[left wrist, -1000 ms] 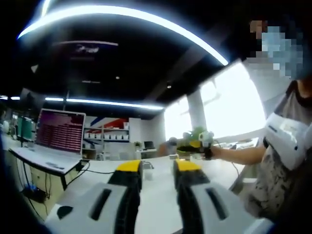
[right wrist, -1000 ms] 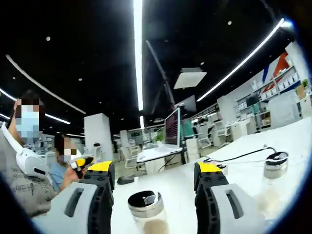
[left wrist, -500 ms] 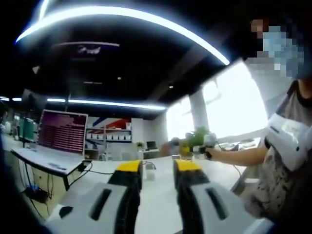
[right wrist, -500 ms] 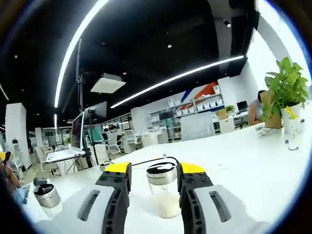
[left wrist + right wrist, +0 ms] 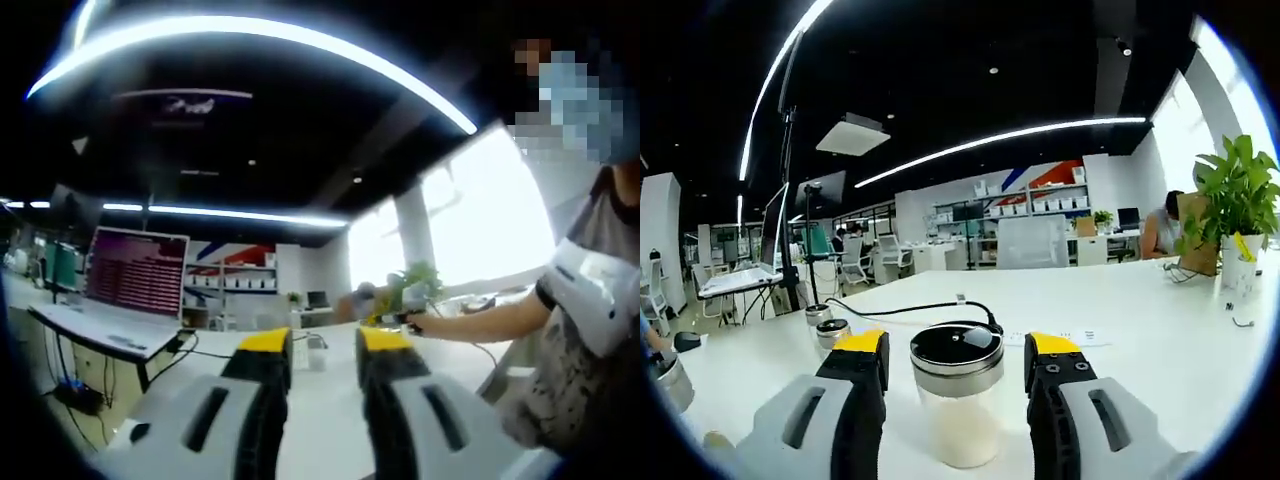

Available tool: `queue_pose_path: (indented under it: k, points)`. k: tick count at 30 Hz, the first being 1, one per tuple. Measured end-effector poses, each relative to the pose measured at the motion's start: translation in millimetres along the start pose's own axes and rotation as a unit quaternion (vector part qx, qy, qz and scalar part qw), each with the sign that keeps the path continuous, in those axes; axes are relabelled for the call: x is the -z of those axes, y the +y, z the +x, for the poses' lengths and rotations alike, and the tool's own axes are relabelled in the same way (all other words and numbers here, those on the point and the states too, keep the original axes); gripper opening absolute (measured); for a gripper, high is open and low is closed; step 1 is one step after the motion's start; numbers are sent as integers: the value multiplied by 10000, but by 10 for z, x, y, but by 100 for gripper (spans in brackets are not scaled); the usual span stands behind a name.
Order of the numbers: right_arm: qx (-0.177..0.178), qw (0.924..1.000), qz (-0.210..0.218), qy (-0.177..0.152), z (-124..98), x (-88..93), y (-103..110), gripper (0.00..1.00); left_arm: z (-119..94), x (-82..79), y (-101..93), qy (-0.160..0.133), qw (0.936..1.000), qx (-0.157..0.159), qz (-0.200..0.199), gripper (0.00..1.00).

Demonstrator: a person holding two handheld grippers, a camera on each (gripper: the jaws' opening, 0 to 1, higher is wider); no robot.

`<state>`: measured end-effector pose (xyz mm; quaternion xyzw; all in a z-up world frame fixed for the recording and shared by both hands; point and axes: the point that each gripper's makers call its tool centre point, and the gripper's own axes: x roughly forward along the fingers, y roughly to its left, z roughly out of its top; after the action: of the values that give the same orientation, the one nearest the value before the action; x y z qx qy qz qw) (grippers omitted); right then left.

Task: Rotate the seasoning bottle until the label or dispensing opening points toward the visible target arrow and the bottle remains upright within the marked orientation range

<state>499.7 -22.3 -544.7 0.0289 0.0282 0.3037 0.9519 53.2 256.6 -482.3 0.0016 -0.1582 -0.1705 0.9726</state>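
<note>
The seasoning bottle (image 5: 958, 400) stands upright on the white table (image 5: 1160, 330). It is clear glass with white powder inside and a black lid with a metal band. My right gripper (image 5: 956, 348) is open, one yellow-tipped jaw on each side of the bottle with a thin gap on both sides. My left gripper (image 5: 324, 345) is open above the table with nothing between its jaws. In the left gripper view the right gripper (image 5: 396, 312) appears far off, held in a person's hand.
Two small lidded jars (image 5: 830, 330) stand at the left on the table, another jar (image 5: 664, 380) at the left edge. A black cable (image 5: 930, 305) runs behind the bottle. A potted plant (image 5: 1232, 200) stands far right. A laptop (image 5: 135, 275) stands left.
The right gripper view has swung and the bottle now sits closer and deeper between the jaws, which stand a little wider than half a second ago. The left gripper has barely moved.
</note>
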Motion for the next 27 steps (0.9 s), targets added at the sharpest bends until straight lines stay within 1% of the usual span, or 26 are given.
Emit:
queue_pose_path:
  k: [2,3,5,6,8,9,12,13,16,18,19,22,26,27]
  points:
    - [31,10000,31,12,68,10,-67,53,-1,-8,3,0,10000,-3,12,27]
    - [44,9999,88,19,158,-2,-182,50,-1,-10,3,-2,10000,5,17,27]
    - [33,9999,118,76,234,3,-261,42,2,-3,15,3,10000,-5,11,27]
    - [35,9998,165,56,276,-15,-308,41,5,4,26,9,10000,-21,6,27]
    - [25,9999,116,78,315,-22,-333,41,14,27,47,32,10000,-44,-14,27]
    - [17,10000,72,66,235,-12,-239,40,19,36,50,43,10000,-48,-20,27]
    - [20,9999,-52,148,218,-13,-225,40,32,51,52,65,10000,-43,-33,27]
    - [19,9998,-110,172,98,3,-87,39,37,53,49,73,10000,-34,-32,27]
    - [80,9996,-251,115,22,8,-51,39,54,55,36,77,10000,0,-31,27]
    - [80,9995,-267,112,-144,33,105,38,67,68,41,98,9999,3,-57,27]
    - [58,9995,-299,102,-178,23,105,38,70,74,41,112,9999,1,-55,27]
    - [-123,9988,-453,109,-349,6,270,38,81,77,28,117,9999,25,-58,27]
    - [-410,9984,-396,41,-596,-35,431,38,112,104,-4,137,9999,76,-63,27]
    - [-480,9983,-325,22,-600,-36,372,38,120,118,-9,153,9998,85,-71,27]
